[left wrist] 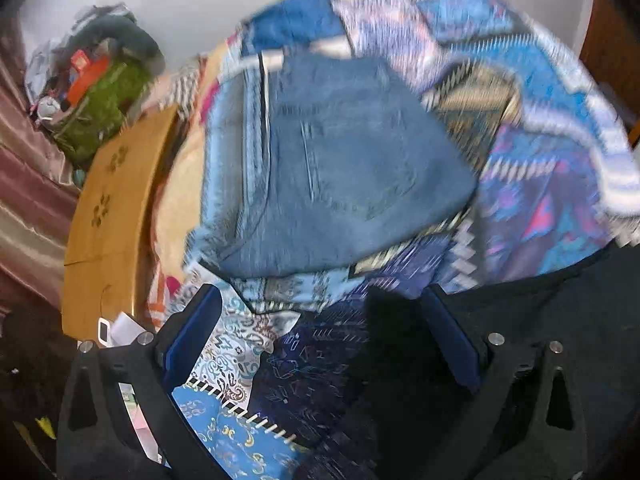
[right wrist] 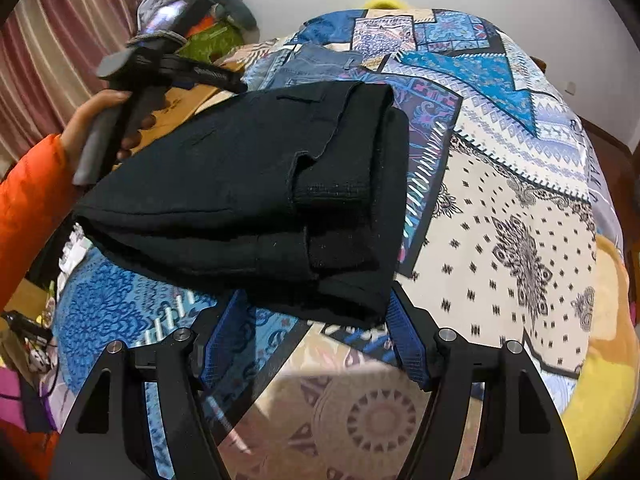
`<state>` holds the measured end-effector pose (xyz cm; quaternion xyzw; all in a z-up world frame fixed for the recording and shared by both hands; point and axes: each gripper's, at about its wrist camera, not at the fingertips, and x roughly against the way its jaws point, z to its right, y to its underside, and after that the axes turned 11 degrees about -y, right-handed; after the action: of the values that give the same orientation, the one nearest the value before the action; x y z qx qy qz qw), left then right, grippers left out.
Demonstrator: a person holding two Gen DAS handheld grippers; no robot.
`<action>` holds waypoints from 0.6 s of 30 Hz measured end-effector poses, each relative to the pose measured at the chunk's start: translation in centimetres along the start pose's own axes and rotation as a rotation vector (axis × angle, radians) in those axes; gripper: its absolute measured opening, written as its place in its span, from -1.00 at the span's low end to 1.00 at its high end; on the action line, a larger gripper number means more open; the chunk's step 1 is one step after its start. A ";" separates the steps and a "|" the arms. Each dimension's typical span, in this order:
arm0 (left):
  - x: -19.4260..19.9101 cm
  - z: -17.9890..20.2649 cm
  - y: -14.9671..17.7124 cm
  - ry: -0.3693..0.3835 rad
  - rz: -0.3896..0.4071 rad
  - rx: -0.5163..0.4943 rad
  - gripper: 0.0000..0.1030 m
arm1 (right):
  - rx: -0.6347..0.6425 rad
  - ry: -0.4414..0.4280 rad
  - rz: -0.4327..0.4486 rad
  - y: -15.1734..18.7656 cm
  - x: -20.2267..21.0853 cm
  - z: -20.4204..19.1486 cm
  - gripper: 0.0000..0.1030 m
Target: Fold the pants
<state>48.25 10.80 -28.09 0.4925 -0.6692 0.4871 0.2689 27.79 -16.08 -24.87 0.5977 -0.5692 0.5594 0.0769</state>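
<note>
- The bedspread (right wrist: 500, 184) is by far the biggest thing here: a soft patchwork-print cover, blue paisley panels, cream blocks with black diamond dots, purple bits, all running out ahead of and under both tools.
- The black pants (right wrist: 256, 196) come next, folded into a thick, roughly rectangular bundle with stacked layers and a matte, slightly linty weave. They lie on the cover straight ahead of the right gripper (right wrist: 316, 340), near edge right at its fingertips. In the left view they're just a dark mass (left wrist: 540, 340) off to that tool's right.
- Blue jeans (left wrist: 352, 168), faded denim with visible seams and a pocket outline, lie folded farther ahead of the left gripper (left wrist: 332, 344); that view is pretty motion-blurred.
- A smooth tan board (left wrist: 112, 208) with small flower cutouts sits off to the left gripper's left.
- Right gripper: black frame, blue ribbed pads, fingers spread wide, clamping nothing.
- Left gripper: same build, fingers apart, only bedspread between them. From the right view, a hand (right wrist: 104, 120) in an orange sleeve holds its grey handle beyond the pants' far-left corner.
</note>
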 end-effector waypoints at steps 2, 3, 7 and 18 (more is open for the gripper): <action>-1.7 1.1 1.2 0.022 -0.037 -0.090 0.97 | -0.008 -0.010 -0.001 -0.3 0.0 0.3 0.41; -1.9 1.3 1.8 0.024 -0.038 -0.104 0.97 | -0.016 -0.013 0.000 -0.4 0.1 0.6 0.41; -1.8 0.0 3.3 0.038 -0.057 -0.065 0.97 | -0.029 0.028 0.018 -0.4 0.9 1.1 0.41; 3.8 -2.9 12.0 0.138 -0.079 -0.086 0.97 | -0.064 0.097 0.122 1.0 6.1 1.0 0.41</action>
<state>35.42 12.43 -28.49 0.4718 -0.6496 0.4796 0.3541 25.97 -20.78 -21.13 0.5314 -0.6176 0.5729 0.0891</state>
